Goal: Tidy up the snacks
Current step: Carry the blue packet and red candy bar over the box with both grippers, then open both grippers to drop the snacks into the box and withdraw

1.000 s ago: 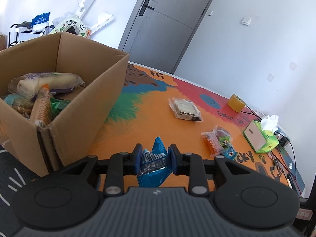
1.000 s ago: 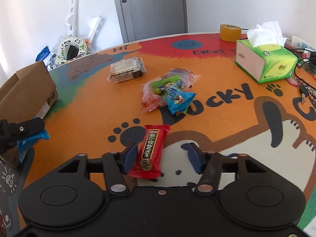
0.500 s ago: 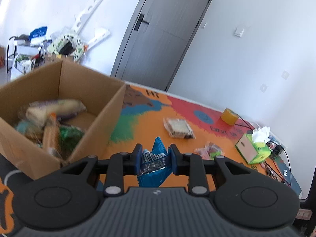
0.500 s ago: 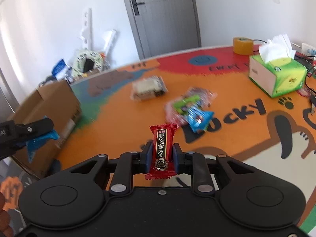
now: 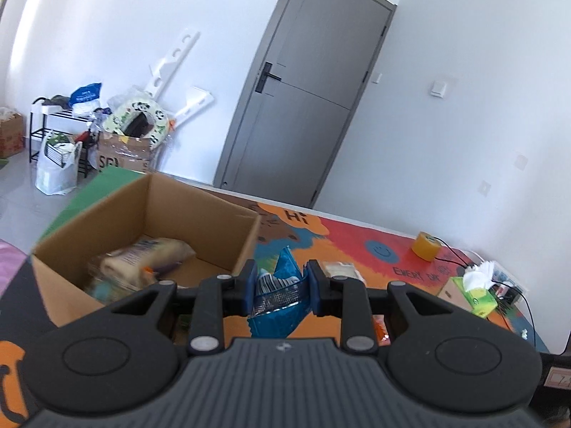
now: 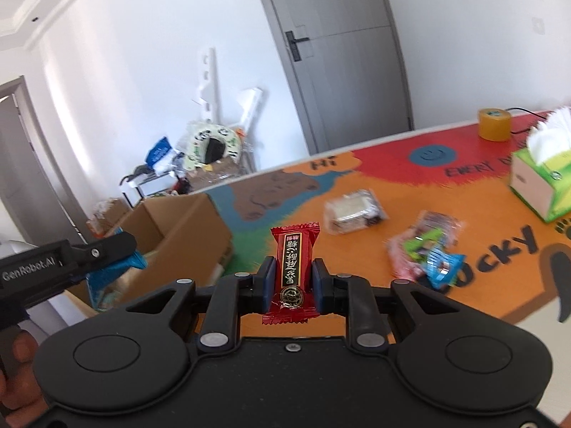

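My left gripper (image 5: 279, 287) is shut on a blue snack packet (image 5: 277, 296), held in the air just right of the open cardboard box (image 5: 200, 210), which holds several snacks (image 5: 142, 256). My right gripper (image 6: 293, 281) is shut on a red snack bar (image 6: 293, 271), raised above the colourful table mat (image 6: 464, 207). In the right wrist view the left gripper (image 6: 107, 249) with its blue packet hangs over the box (image 6: 185, 228). A clear wrapped cake packet (image 6: 353, 210) and a pile of small snacks (image 6: 424, 246) lie on the mat.
A green tissue box (image 6: 539, 185) and a yellow tape roll (image 6: 494, 125) stand at the mat's far right, with cables (image 5: 514, 285) behind. A grey door (image 5: 303, 107) and floor clutter (image 5: 132, 128) lie beyond the table.
My right gripper closed on the red bar and lifted it off the mat, swinging left toward the box. My left gripper rose with the blue packet beside the box.
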